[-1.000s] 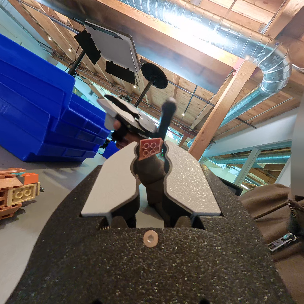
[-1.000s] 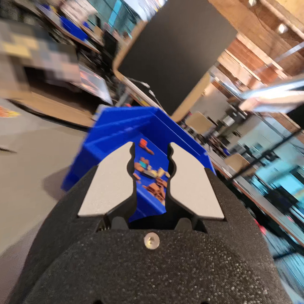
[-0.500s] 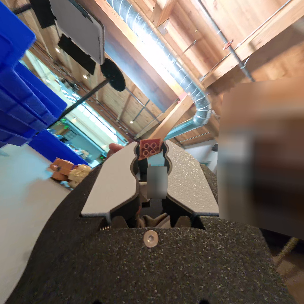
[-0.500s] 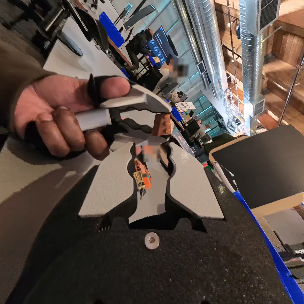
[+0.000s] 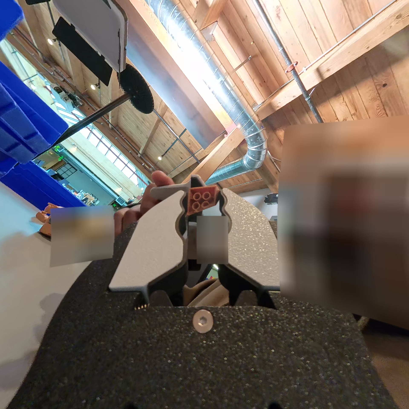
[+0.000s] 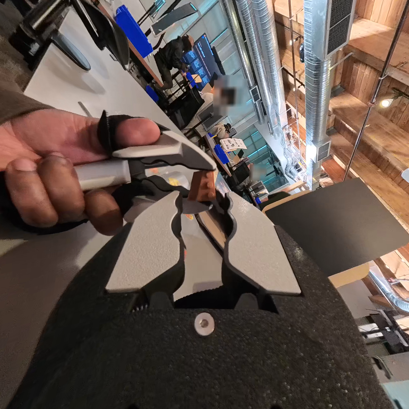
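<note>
Brown brick (image 5: 201,201) pinched in left claw (image 5: 202,199) | right claw (image 6: 203,200) spread, now closing around brick from bin side

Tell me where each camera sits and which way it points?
Left wrist view: on the left gripper, tilted up at ceiling duct; jaws shut on a brick.
Right wrist view: on the right gripper, jaws open, facing the hand gripping the left gripper across a table.
Shared: brick, left gripper.
</note>
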`<action>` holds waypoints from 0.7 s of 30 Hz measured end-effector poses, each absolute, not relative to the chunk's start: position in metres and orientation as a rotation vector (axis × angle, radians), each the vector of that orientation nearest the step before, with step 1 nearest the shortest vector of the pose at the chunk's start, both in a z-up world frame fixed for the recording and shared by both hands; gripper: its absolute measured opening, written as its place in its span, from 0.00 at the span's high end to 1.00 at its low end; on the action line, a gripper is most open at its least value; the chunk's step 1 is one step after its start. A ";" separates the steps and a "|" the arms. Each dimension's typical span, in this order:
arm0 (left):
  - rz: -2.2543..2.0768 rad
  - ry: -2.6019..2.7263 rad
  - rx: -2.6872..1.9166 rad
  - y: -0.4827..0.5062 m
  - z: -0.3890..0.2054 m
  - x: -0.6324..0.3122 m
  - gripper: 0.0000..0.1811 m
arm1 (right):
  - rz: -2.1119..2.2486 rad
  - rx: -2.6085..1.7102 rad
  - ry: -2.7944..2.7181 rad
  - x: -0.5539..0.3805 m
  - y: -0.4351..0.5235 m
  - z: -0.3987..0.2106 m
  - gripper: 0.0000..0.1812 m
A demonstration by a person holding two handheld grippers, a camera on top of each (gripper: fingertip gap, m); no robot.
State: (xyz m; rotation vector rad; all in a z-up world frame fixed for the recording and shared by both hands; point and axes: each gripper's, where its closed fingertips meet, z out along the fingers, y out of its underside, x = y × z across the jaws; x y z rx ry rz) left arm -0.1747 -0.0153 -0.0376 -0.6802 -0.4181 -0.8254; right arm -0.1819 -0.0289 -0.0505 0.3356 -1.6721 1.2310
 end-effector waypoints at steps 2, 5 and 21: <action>-0.814 -0.423 -0.714 -0.011 -0.040 -0.173 0.85 | 1.182 0.340 -1.672 -0.186 -0.032 -0.051 0.83; -0.771 -0.447 -0.720 -0.011 -0.041 -0.177 0.85 | 1.153 0.350 -1.706 -0.191 -0.036 -0.055 0.87; -0.386 -0.559 -0.858 -0.023 -0.050 -0.198 0.84 | 1.194 -0.445 -1.696 -0.347 0.087 -0.012 0.77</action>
